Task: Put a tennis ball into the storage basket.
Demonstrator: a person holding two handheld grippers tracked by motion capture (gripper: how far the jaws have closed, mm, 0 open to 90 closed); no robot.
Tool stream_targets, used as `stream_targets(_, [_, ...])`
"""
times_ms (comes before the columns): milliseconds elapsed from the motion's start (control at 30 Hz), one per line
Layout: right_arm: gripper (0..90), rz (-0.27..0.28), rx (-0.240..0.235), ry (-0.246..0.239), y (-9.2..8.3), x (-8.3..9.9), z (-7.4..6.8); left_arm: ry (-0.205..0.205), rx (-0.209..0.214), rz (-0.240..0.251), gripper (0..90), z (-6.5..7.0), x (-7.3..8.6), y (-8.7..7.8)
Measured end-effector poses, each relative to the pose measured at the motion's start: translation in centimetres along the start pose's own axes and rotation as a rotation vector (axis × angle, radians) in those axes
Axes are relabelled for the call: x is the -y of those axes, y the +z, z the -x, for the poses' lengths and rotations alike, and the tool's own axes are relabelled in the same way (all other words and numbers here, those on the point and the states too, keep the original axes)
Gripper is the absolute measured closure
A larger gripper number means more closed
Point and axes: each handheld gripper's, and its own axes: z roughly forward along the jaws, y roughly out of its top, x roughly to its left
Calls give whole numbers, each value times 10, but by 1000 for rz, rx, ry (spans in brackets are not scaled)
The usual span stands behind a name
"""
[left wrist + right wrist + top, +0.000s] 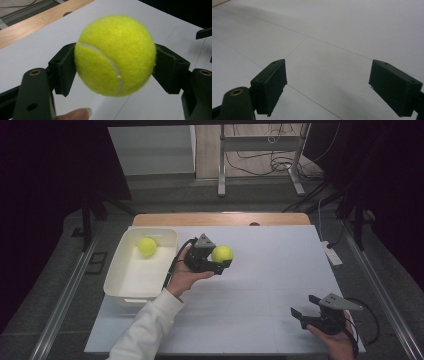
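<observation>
My left gripper [223, 260] is shut on a yellow tennis ball [222, 253], held just above the white table mat right of the tub. In the left gripper view the tennis ball [115, 55] sits squeezed between both black pads [63, 71], with a fingertip below. A second yellow tennis ball [147, 246] lies in the far corner of the white tub [125, 292]. My right gripper [305, 309] rests near the front right of the mat, jaws wide open; in the right gripper view the right gripper [328, 86] has nothing between its pads but bare mat.
The white mat [260, 285] covers a wooden table [220, 218] whose far edge shows. A white power strip [331, 253] lies off the mat's right side. Metal stand legs and cables are on the floor beyond the table.
</observation>
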Motion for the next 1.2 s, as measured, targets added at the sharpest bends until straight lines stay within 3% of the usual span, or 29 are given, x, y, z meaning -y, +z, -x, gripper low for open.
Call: stream_targets(1200, [149,-4,7,3,0,0,0,-68,-74,34,272,-27,18,-37])
